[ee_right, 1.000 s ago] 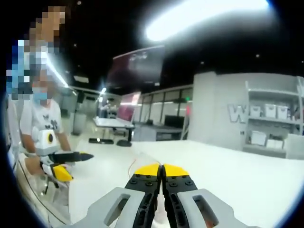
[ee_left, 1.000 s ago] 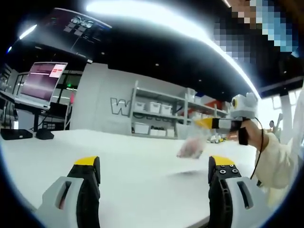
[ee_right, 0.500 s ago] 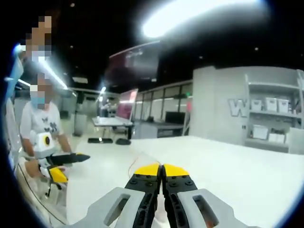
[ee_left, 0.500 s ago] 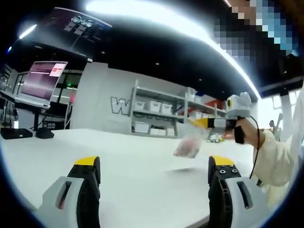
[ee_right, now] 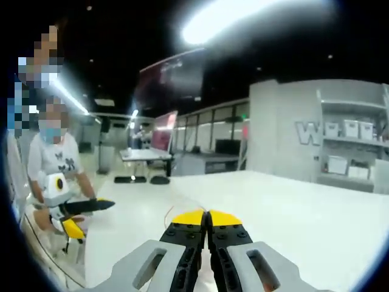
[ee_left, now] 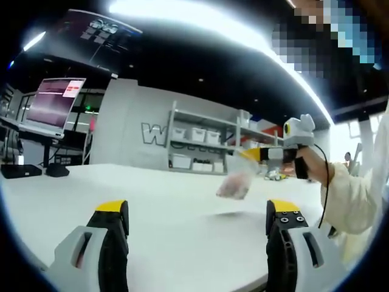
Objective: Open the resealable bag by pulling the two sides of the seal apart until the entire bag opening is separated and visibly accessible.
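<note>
Your left claw [ee_left: 197, 219] has grey bodies, black jaws and yellow tips. Your right claw [ee_right: 207, 217] matches. Behind it, your sleeve [ee_left: 358, 201] is cream.

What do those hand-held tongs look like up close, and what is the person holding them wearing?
Each pair of tongs has light grey bodies, black screwed jaw blocks and yellow tips, as on the left tongs and right tongs. In the left gripper view, a thin black cable hangs by the black wrist strap and cream long sleeve.

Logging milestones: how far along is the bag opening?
Done: right gripper is shut on the resealable bag, which hangs above the white table. In hand: left gripper is open, apart from the bag. Left: grip the other side and pull the seal apart.
</note>
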Demonstrator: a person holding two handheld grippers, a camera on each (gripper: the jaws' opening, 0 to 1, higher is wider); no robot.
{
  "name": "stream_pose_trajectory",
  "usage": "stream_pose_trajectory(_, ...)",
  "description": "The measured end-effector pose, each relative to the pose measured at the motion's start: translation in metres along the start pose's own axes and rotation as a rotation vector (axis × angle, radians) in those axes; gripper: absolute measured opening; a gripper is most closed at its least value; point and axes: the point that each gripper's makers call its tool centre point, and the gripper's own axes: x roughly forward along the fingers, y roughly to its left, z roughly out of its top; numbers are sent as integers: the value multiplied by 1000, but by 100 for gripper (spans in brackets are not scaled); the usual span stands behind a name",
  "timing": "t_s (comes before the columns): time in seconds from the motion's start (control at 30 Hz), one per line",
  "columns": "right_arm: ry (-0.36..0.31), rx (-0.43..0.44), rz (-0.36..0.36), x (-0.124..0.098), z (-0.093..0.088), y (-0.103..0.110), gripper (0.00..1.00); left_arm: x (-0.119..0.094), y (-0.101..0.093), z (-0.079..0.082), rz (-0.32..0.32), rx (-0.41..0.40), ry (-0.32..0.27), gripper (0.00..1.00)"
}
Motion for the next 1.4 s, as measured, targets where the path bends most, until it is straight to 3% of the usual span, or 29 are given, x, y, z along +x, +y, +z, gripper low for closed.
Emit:
stream_pose_trajectory(1.1,-1,-1,0,17,10,-16,0,3,1,1,-2,3,12,90)
stream_pose_trajectory(1.4,7,24,-14,22,9,-32,0,5,-3,3,-11,6,8,90)
